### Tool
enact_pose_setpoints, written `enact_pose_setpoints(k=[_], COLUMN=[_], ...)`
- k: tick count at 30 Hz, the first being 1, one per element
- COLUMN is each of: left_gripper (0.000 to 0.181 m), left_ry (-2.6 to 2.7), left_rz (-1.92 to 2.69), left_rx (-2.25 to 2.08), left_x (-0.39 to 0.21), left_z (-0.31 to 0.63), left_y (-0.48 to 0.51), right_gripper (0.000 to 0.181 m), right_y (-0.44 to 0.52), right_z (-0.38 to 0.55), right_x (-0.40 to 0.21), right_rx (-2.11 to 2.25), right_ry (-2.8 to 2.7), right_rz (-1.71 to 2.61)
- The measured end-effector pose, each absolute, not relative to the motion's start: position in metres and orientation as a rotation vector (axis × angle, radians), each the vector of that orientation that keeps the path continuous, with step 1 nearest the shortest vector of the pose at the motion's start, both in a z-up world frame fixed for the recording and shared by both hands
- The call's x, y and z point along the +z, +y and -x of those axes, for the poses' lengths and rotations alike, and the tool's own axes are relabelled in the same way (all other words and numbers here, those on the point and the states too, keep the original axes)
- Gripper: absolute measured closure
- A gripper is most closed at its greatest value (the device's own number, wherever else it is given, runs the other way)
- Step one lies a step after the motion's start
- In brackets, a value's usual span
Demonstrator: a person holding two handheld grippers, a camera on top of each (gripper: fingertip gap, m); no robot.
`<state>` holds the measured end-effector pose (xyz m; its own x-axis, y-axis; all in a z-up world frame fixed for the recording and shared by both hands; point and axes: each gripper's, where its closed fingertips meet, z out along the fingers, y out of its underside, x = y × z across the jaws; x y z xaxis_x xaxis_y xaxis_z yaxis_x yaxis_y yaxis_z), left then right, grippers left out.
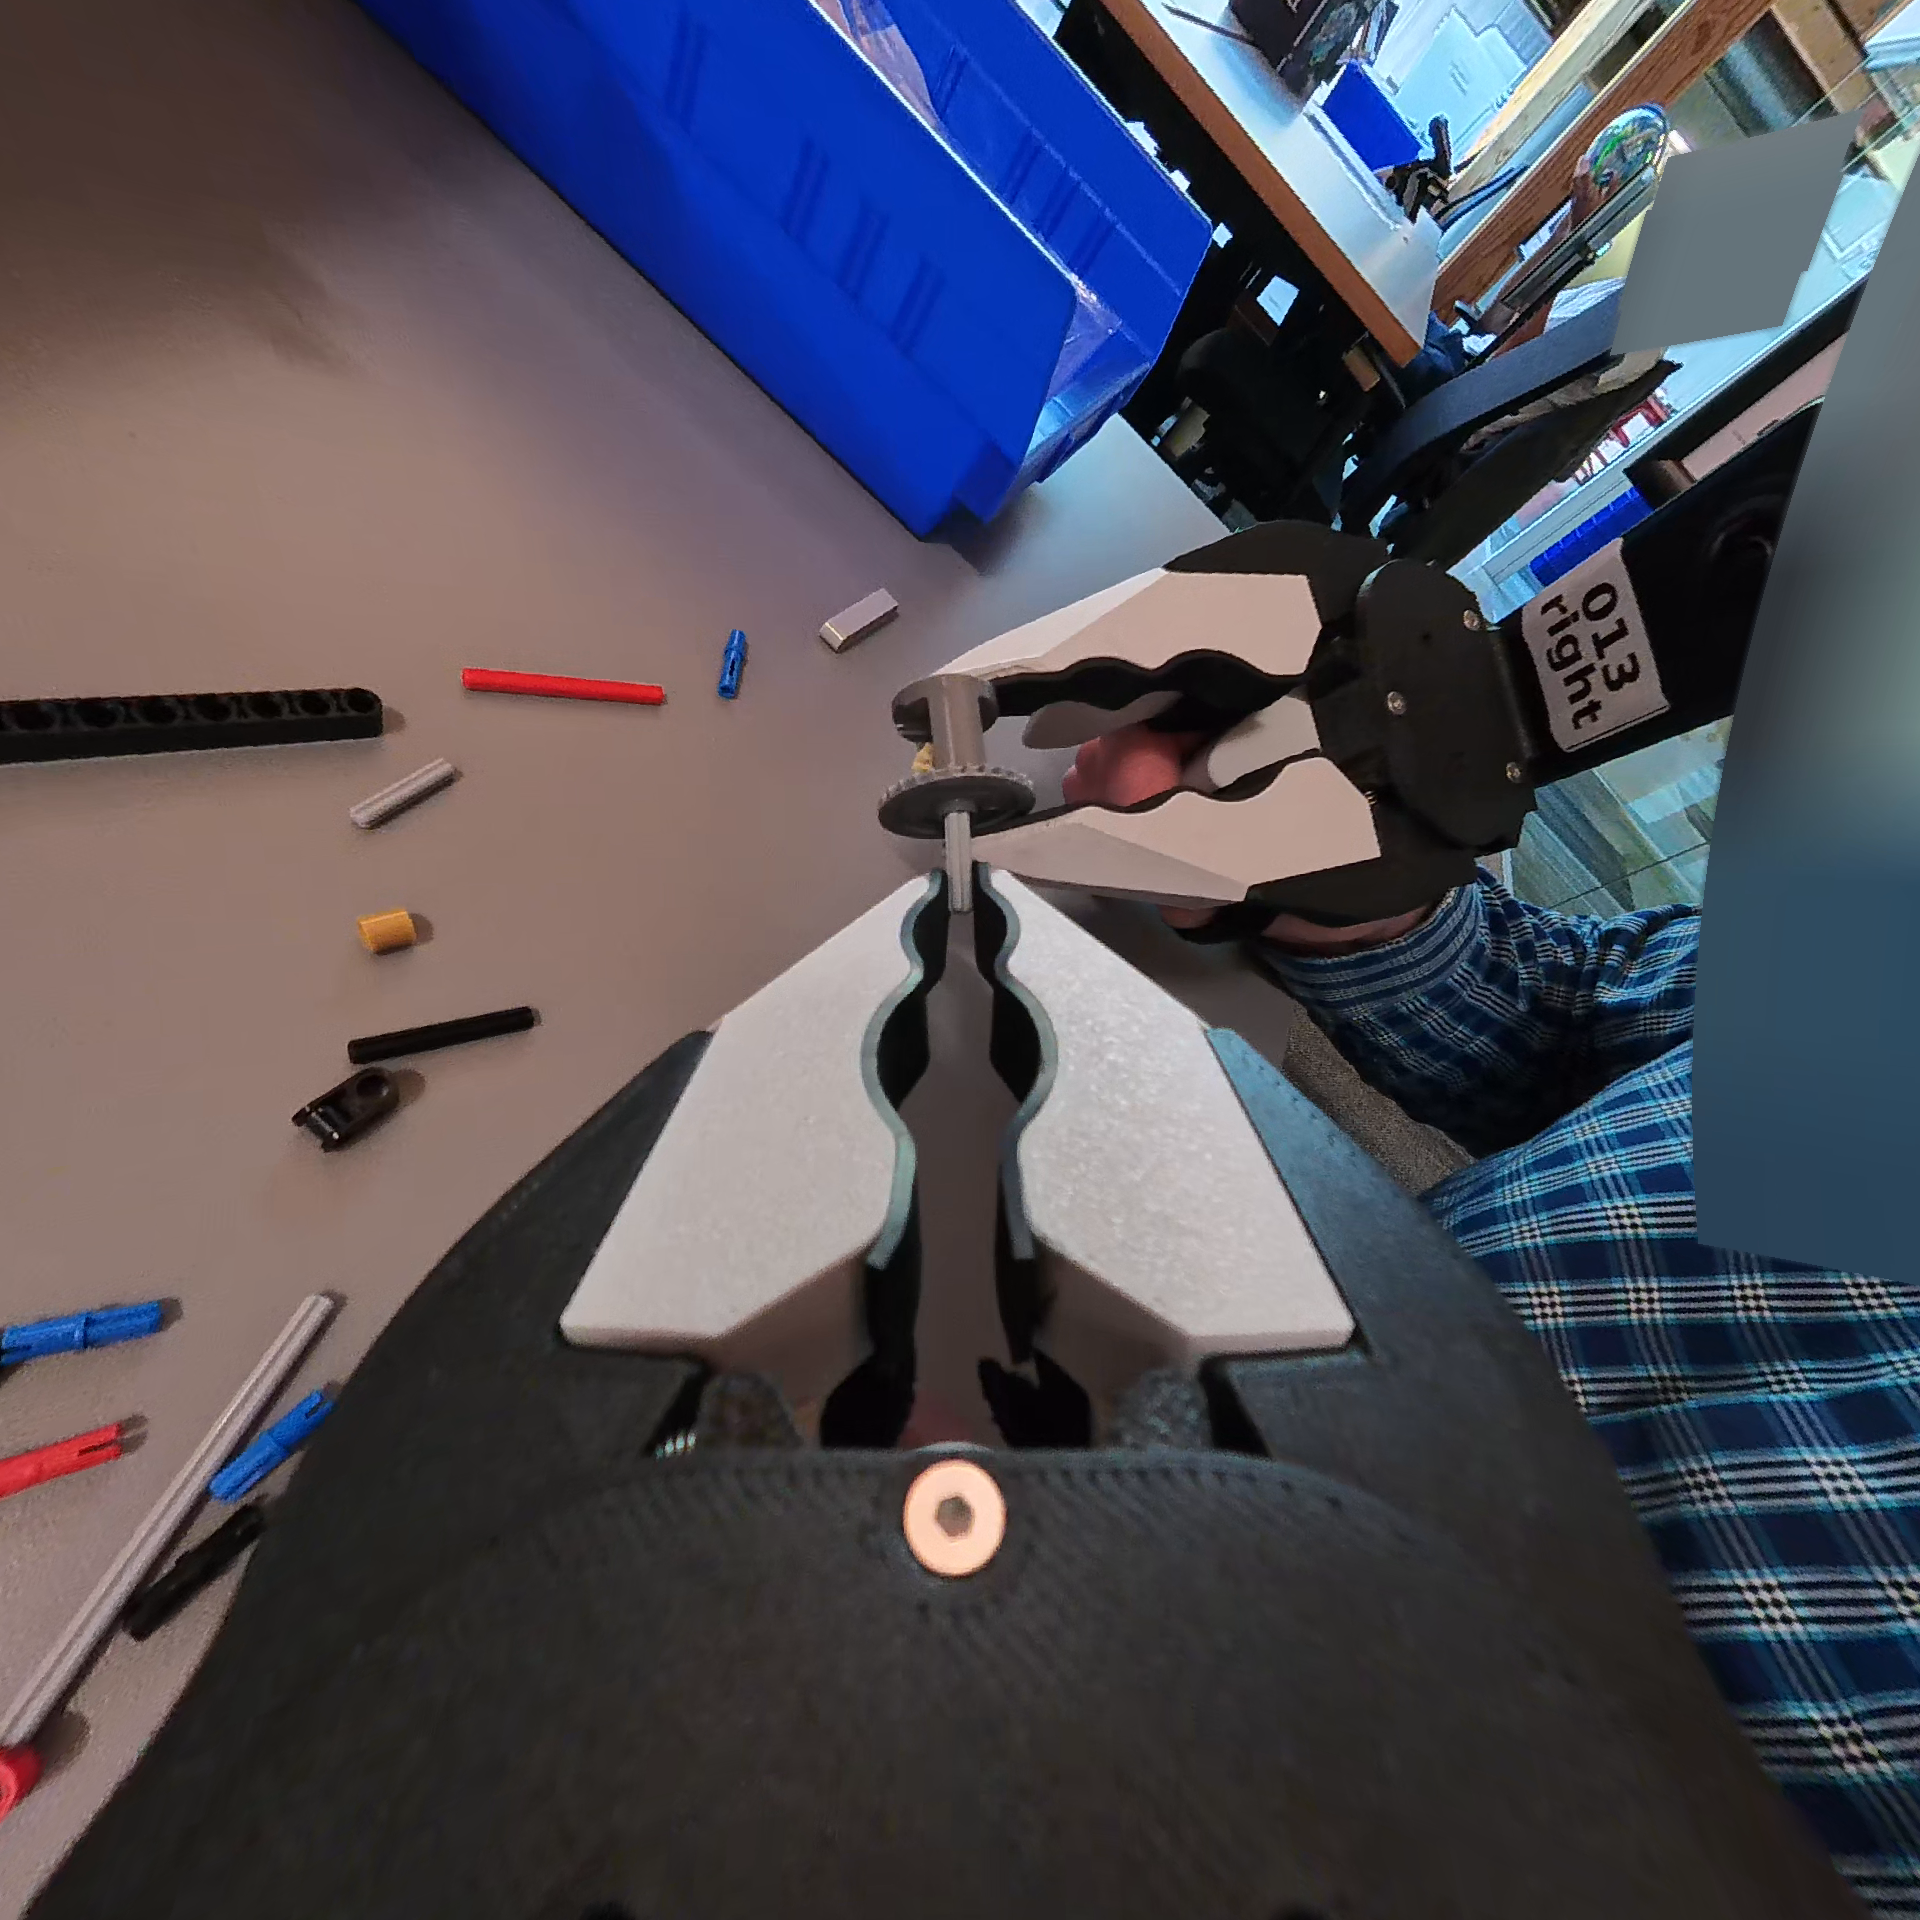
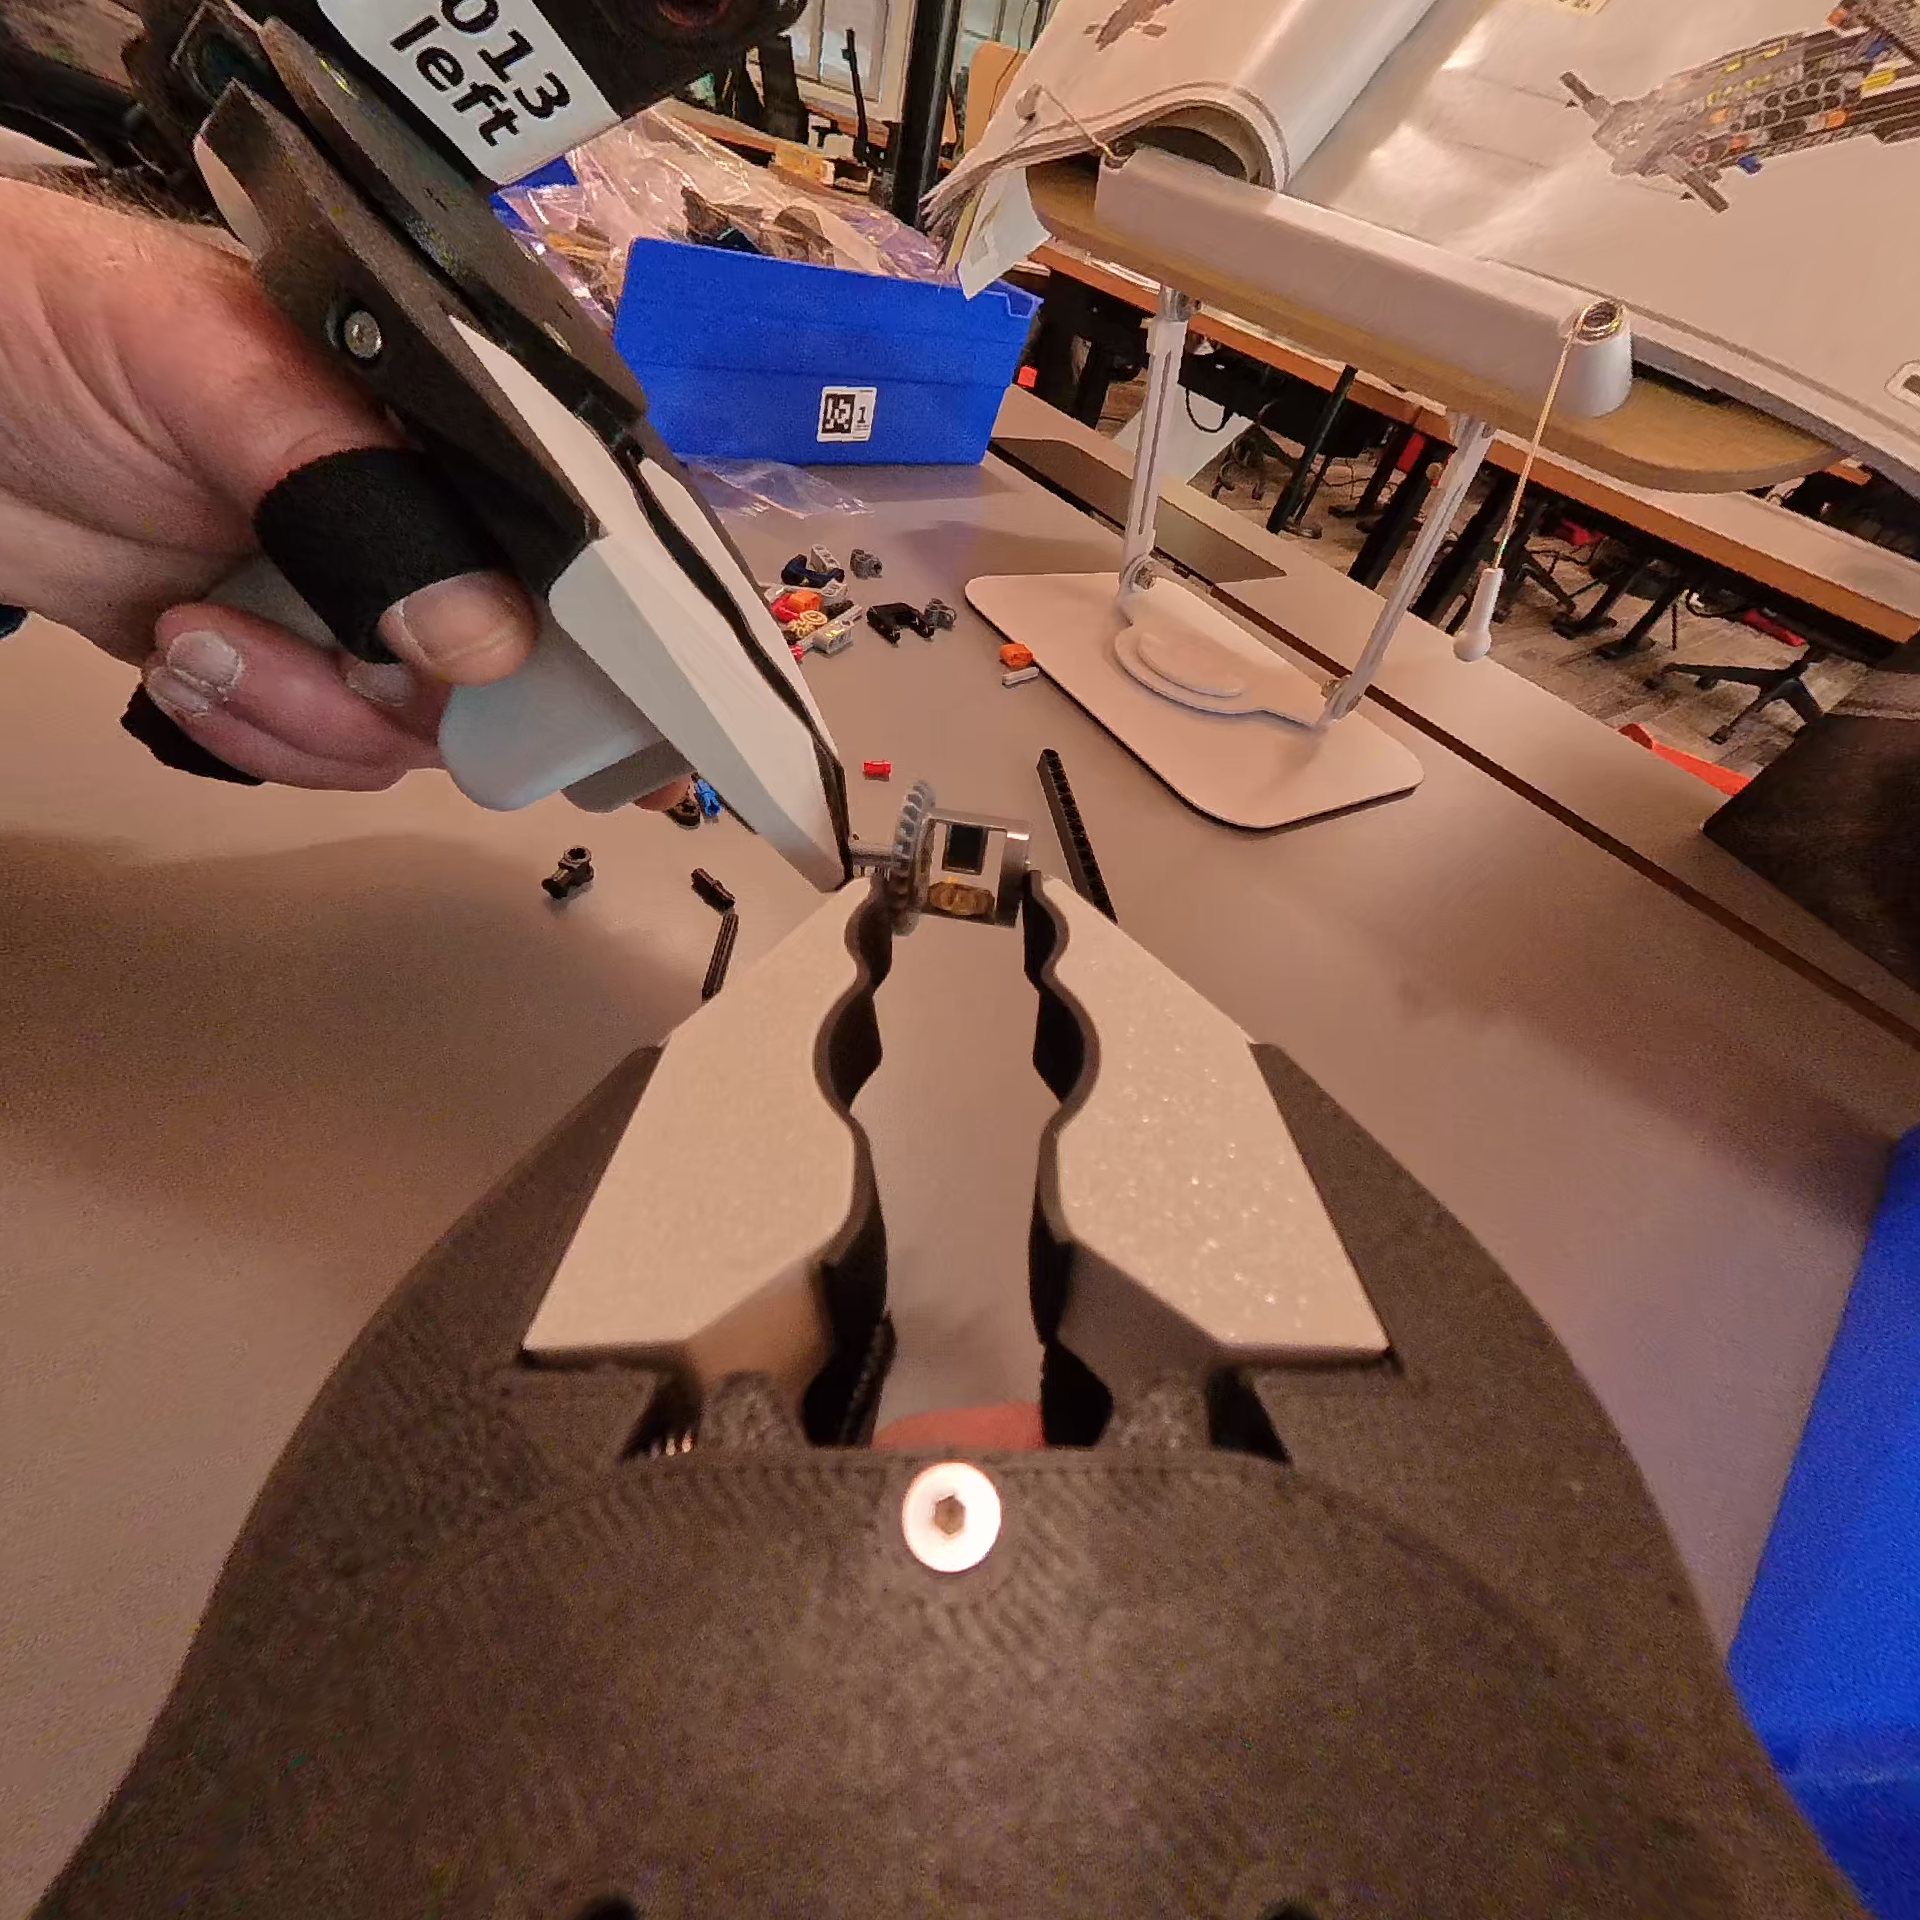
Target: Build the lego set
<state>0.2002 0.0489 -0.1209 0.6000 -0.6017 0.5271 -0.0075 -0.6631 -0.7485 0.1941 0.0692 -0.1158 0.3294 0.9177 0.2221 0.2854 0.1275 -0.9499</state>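
Observation:
A small grey gear assembly, a frame with a toothed gear and a tan gear inside, sits between the fingertips of my right gripper, which is shut on it above the table. In the right wrist view the assembly is at my right gripper's tips. A thin grey axle sticks out of the gear. My left gripper is shut on the axle's free end. In the right wrist view the left gripper comes in from the upper left, its tips at the axle.
Loose parts lie on the grey table: a long black beam, red axle, blue pin, yellow bush, black axle, long grey axle. A blue bin stands behind. An instruction booklet rests on a white stand. Less than 4 cm separates the two grippers' tips.

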Motion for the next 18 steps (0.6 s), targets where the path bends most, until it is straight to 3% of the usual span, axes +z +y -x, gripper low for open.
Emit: enact_pose_setpoints(k=[1, 18], left_gripper=[0.179, 0.179], left_ry=[0.482, 0.501], left_rz=[2.1, 2.104], left_rx=[-1.045, -1.017], left_x=[-0.1211, -0.1226], left_z=[-0.2004, -0.2], left_y=[0.049, 0.0481], right_gripper=[0.158, 0.158], right_y=[0.0692, 0.0681], right_z=[-0.1942, -0.1934], right_x=[-0.1156, -0.1171], right_rx=[0.671, 0.699], right_ry=[-1.191, -1.189], right_rz=[1.407, 1.429])
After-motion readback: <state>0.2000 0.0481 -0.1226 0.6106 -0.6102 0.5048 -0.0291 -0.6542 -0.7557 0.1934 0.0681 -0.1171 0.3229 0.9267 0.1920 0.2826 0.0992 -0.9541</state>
